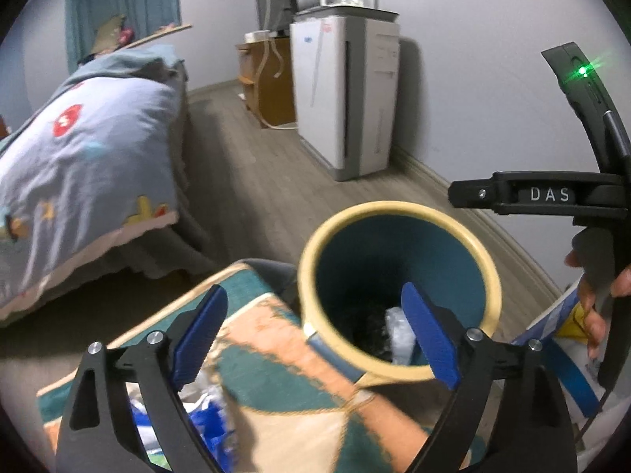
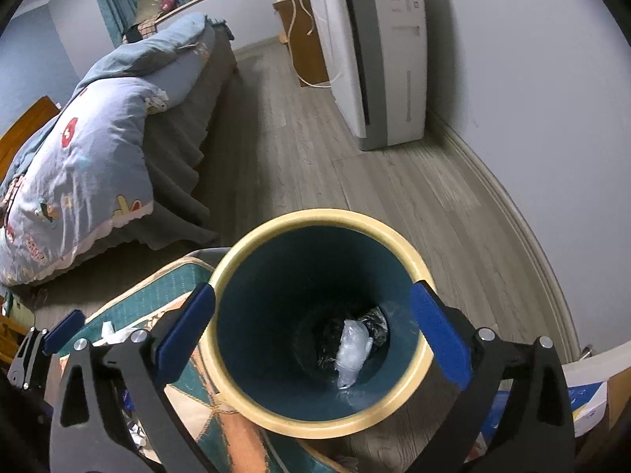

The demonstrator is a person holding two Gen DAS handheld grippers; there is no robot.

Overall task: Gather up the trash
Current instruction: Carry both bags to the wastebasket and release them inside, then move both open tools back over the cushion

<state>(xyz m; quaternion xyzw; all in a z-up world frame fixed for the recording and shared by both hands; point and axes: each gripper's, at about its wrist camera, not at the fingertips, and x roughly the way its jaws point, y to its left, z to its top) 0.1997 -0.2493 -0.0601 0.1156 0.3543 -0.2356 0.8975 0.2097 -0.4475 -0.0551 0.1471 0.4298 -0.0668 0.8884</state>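
A teal trash bin with a cream rim point(image 1: 489, 260) point(image 2: 315, 216) stands on the floor at the edge of a patterned rug. At its bottom lie a clear crumpled plastic piece point(image 2: 353, 349) point(image 1: 398, 331) and dark crumpled trash point(image 2: 374, 325). My right gripper point(image 2: 315, 335) is open and empty right above the bin mouth. My left gripper point(image 1: 315, 339) is open and empty, above the bin's left rim and the rug. Blue and white wrapper scraps point(image 1: 205, 418) lie on the rug below the left gripper. White scraps point(image 2: 114, 333) show at the left of the right wrist view.
A bed with a blue quilt point(image 1: 79, 149) point(image 2: 98, 149) stands to the left. A white air purifier point(image 1: 347, 94) point(image 2: 378, 51) stands against the right wall, a wooden cabinet point(image 1: 268, 79) behind it. The right gripper's body and the holding hand point(image 1: 591, 236) are at the right. A blue-white box point(image 2: 587, 402) lies at the right.
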